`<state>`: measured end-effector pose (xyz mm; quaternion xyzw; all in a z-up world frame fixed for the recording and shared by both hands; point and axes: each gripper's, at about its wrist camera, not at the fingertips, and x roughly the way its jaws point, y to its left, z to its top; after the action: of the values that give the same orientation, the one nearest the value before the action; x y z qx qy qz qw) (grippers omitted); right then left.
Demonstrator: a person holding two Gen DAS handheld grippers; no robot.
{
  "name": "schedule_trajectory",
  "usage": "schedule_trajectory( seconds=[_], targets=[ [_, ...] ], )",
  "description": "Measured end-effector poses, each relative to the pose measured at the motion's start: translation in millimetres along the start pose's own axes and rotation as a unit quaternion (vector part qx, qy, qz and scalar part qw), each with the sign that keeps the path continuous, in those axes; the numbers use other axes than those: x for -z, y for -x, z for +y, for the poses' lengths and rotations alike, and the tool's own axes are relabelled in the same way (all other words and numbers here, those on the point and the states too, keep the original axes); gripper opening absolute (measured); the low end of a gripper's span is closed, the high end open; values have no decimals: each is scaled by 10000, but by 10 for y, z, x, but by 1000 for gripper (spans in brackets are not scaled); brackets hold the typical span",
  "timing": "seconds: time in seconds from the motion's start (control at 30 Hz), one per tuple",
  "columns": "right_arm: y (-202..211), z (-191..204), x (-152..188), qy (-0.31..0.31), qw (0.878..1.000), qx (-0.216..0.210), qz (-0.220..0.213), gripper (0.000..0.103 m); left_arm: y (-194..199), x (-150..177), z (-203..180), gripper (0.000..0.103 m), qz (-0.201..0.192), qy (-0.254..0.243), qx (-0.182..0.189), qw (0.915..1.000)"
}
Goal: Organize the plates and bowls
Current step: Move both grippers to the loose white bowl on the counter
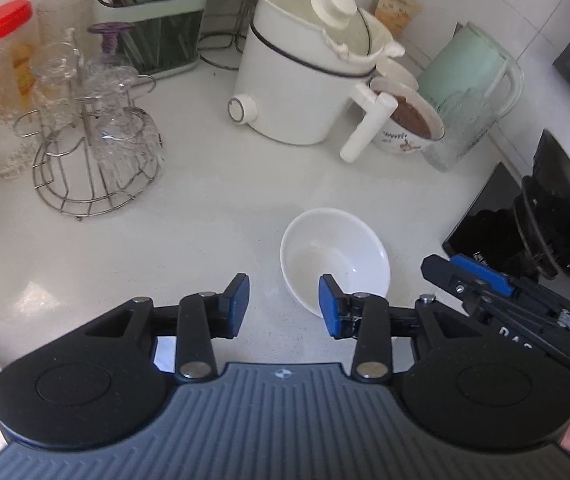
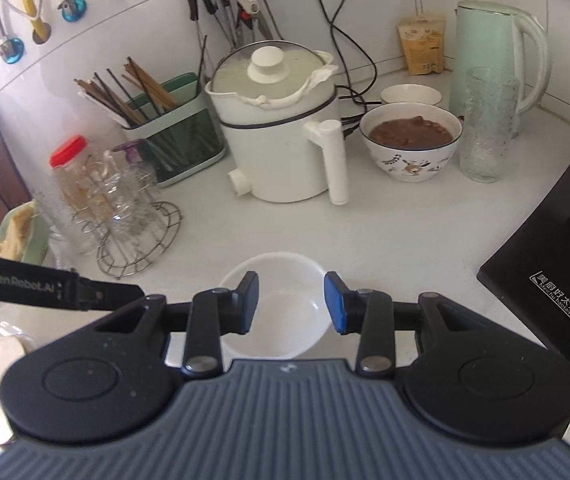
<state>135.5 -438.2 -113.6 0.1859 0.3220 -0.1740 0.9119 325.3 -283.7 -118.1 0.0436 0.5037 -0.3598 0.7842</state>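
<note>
Left wrist: white bowl (image 1: 335, 258) sits mid-counter (image 1: 213, 216), just right of my released left fingers (image 1: 285, 306). Right wrist: the bowl lies directly beneath my released right fingers (image 2: 291, 304), the nearer pair.

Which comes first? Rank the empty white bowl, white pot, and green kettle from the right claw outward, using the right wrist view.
1. Empty white bowl, directly under the right claw.
2. White pot, farther back, center.
3. Green kettle, back right by the wall.
</note>
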Motion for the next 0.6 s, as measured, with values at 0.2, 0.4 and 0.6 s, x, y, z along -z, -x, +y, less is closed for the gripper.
schedule_trajectory(
  seconds=[0.2, 0.4, 0.6],
  targets=[
    [-157, -87, 46, -86, 9999, 20, 97, 55, -326, -234, -36, 52, 62, -83, -78, 9999],
    [-354, -92, 63, 38, 9999, 106, 55, 58, -711, -314, -46, 52, 387, -142, -28, 9991],
    [-653, -122, 101, 5, 9992, 123, 386, 56, -1063, -356, -7, 52, 836, -184, 18, 9963]
  ],
)
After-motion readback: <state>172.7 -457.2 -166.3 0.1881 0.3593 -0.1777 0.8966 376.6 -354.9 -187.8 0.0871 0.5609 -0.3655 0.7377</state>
